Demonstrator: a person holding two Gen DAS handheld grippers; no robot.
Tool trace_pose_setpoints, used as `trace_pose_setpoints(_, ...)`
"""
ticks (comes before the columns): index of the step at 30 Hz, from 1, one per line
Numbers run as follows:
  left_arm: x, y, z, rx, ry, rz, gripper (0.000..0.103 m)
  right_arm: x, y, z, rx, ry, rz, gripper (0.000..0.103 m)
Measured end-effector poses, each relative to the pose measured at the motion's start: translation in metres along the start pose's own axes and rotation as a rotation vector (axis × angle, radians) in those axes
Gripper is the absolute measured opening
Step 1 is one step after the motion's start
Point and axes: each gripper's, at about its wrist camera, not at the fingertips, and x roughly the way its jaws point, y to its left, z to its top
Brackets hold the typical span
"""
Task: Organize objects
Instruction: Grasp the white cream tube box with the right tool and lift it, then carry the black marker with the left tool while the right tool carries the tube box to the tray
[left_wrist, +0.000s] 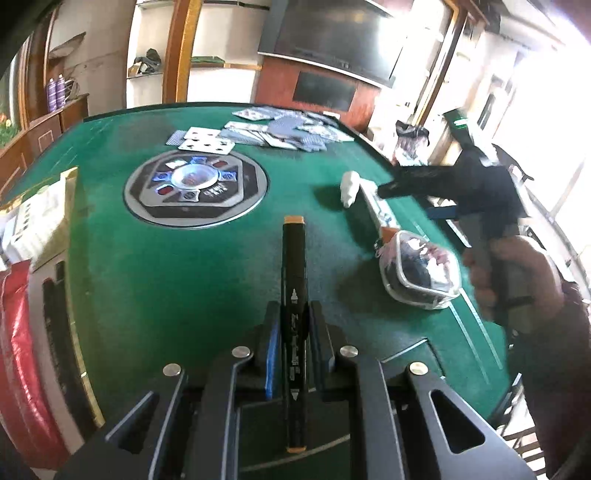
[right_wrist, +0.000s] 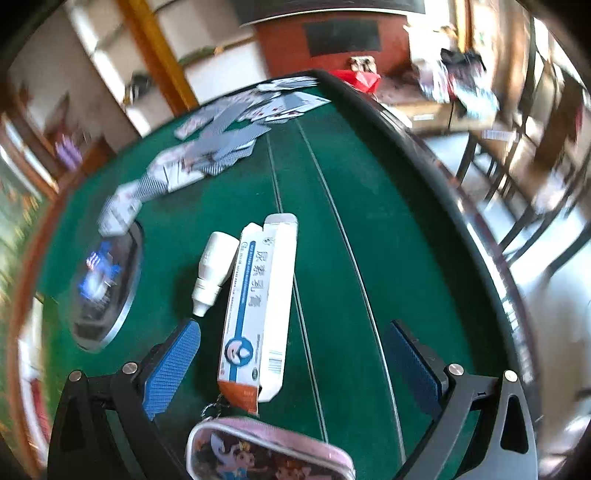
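My left gripper (left_wrist: 293, 325) is shut on a black marker (left_wrist: 293, 280) with orange end caps, held above the green table (left_wrist: 155, 280). My right gripper (right_wrist: 291, 347) is open above a long white and blue carton (right_wrist: 258, 306) lying on the felt. A small white bottle (right_wrist: 216, 269) lies beside the carton on its left. A pink cartoon pouch (right_wrist: 269, 450) lies below the gripper at the carton's near end. In the left wrist view the right gripper (left_wrist: 384, 190) hovers over the carton (left_wrist: 376, 206), near the bottle (left_wrist: 349, 188) and the pouch (left_wrist: 421, 273).
Scattered playing cards (left_wrist: 280, 129) lie at the far side, also in the right wrist view (right_wrist: 221, 136). A round dice console (left_wrist: 195, 182) sits in the table's centre. A red bag (left_wrist: 18, 350) and boxes (left_wrist: 40, 218) lie at the left edge. Chairs (right_wrist: 517, 177) stand beyond the right edge.
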Motion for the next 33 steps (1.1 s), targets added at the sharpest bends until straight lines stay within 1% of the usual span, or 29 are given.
trace_pose_setpoints(2, -0.008, 0.003, -0.003, -0.009, -0.009, -0.01, 0.014, 0.008, 0.015, 0.004, -0.059, 0.03, -0.05, 0.101)
trace_pose_setpoints(5, -0.017, 0.007, -0.008, -0.013, -0.016, -0.008, 0.014, 0.024, 0.03, 0.005, -0.109, 0.082, -0.085, 0.1)
trace_pose_setpoints(6, -0.019, 0.009, -0.009, -0.015, -0.017, -0.007, 0.014, 0.028, 0.031, 0.004, -0.114, 0.095, -0.095, 0.096)
trace_pose_setpoints(7, -0.02, 0.01, -0.01, -0.018, -0.015, -0.007, 0.014, 0.031, 0.033, 0.004, -0.115, 0.107, -0.113, 0.091)
trace_pose_setpoints(8, -0.021, 0.012, -0.01, -0.022, -0.014, -0.004, 0.014, 0.035, 0.035, 0.003, -0.115, 0.117, -0.135, 0.088)
trace_pose_setpoints(10, -0.024, 0.015, -0.011, -0.028, -0.016, 0.002, 0.014, 0.038, 0.036, 0.004, -0.113, 0.124, -0.16, 0.086)
trace_pose_setpoints(12, -0.027, 0.016, -0.011, -0.024, -0.022, 0.015, 0.014, 0.038, 0.037, 0.004, -0.107, 0.109, -0.173, 0.083)
trace_pose_setpoints(13, -0.028, 0.016, -0.012, -0.021, -0.027, 0.02, 0.014, 0.039, 0.038, 0.004, -0.105, 0.104, -0.163, 0.071)
trace_pose_setpoints(14, -0.03, 0.017, -0.012, -0.019, -0.031, 0.022, 0.014, 0.037, 0.039, 0.003, -0.1, 0.1, -0.133, 0.064)
trace_pose_setpoints(15, -0.032, 0.017, -0.012, -0.019, -0.036, 0.021, 0.014, 0.034, 0.041, 0.003, -0.106, 0.089, -0.141, 0.036)
trace_pose_setpoints(16, -0.034, 0.017, -0.012, -0.019, -0.041, 0.021, 0.014, 0.032, 0.043, 0.004, -0.107, 0.089, -0.135, 0.027)
trace_pose_setpoints(18, -0.038, 0.017, -0.012, -0.015, -0.055, 0.026, 0.014, 0.026, 0.041, 0.001, -0.097, 0.083, -0.101, 0.024)
trace_pose_setpoints(20, -0.043, 0.016, -0.012, -0.011, -0.068, 0.024, 0.014, 0.016, 0.04, -0.002, -0.09, 0.049, -0.086, 0.023)
trace_pose_setpoints(25, -0.049, 0.016, -0.011, -0.015, -0.085, 0.015, 0.014, -0.018, 0.035, -0.011, -0.07, -0.031, 0.003, 0.023)
trace_pose_setpoints(29, -0.052, 0.015, -0.014, -0.028, -0.083, 0.008, 0.014, -0.045, 0.043, -0.02, -0.089, -0.073, 0.07, 0.023)
trace_pose_setpoints(33, -0.065, 0.016, -0.015, -0.034, -0.11, 0.018, 0.014, -0.065, 0.056, -0.03, -0.122, -0.111, 0.113, 0.023)
